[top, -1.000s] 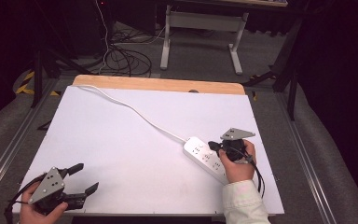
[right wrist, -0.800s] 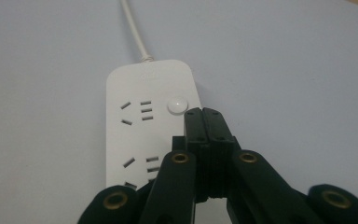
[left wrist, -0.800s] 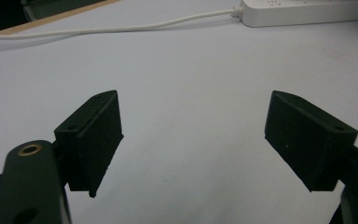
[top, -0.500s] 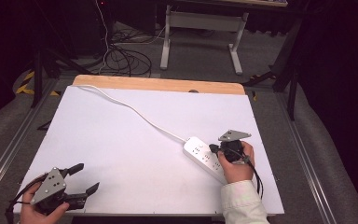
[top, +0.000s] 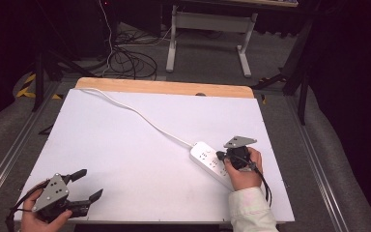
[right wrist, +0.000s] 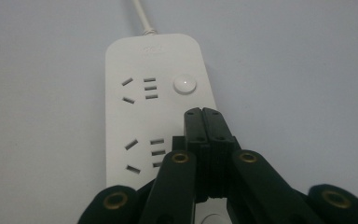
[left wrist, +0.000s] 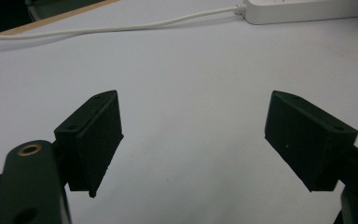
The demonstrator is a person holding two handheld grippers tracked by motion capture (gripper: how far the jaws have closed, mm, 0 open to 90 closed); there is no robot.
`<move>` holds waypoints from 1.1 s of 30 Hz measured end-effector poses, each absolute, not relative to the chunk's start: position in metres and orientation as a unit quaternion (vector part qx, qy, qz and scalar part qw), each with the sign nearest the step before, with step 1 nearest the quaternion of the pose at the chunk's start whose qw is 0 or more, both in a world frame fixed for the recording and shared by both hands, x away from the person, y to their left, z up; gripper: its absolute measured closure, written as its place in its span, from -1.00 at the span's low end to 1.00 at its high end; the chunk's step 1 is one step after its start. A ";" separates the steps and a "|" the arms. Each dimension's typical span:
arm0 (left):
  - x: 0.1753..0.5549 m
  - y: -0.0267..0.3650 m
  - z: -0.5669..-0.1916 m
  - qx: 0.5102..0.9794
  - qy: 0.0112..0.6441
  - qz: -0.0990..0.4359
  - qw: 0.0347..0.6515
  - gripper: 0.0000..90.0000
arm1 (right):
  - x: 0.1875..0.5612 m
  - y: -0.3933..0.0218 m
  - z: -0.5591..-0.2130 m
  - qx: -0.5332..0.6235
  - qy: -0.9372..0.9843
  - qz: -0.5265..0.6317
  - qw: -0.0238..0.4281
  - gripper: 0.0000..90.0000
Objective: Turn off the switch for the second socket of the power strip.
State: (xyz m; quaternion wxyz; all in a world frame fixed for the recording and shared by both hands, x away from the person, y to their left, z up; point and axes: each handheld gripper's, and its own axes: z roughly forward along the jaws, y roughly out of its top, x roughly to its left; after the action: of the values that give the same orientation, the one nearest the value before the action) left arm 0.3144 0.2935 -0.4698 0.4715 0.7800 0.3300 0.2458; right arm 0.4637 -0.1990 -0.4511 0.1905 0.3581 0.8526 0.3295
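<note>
A white power strip [top: 208, 160] lies on the white table top at the right, its cable [top: 140, 114] running off to the far left corner. In the right gripper view the strip [right wrist: 144, 121] shows socket slots and a round button [right wrist: 185, 84]. My right gripper [right wrist: 203, 114] is shut with nothing between its jaws, its tips just above the strip a little short of the button; in the high view it [top: 221, 155] hovers over the strip's middle. My left gripper [top: 88, 184] rests open near the front left edge, jaws wide apart in its own view [left wrist: 193, 140].
The white table top [top: 125, 159] has a wooden strip [top: 164, 88] along its far edge. Beyond the table stand a desk frame [top: 207, 29] and loose floor cables [top: 125, 58]. Grey padded rails flank both sides.
The right gripper has shifted slightly left over the power strip. The left gripper has barely moved.
</note>
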 end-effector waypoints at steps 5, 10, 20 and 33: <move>0.314 0.293 -0.470 0.780 0.330 0.246 0.471 -0.57 | 0.464 -0.199 -0.451 0.358 0.855 0.325 0.189 1.00; 0.314 0.293 -0.470 0.781 0.328 0.247 0.471 -0.57 | 0.464 -0.198 -0.452 0.357 0.855 0.325 0.191 1.00; 0.314 0.293 -0.470 0.780 0.329 0.246 0.471 -0.57 | 0.464 -0.197 -0.454 0.357 0.855 0.324 0.192 1.00; 0.313 0.292 -0.470 0.780 0.330 0.246 0.471 -0.57 | 0.464 -0.197 -0.456 0.357 0.855 0.321 0.195 1.00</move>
State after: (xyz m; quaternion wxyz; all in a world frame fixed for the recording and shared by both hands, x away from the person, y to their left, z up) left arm 0.3133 0.2924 -0.4700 0.4708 0.7802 0.3300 0.2464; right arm 0.4636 -0.1966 -0.4555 0.1946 0.3568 0.8553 0.3215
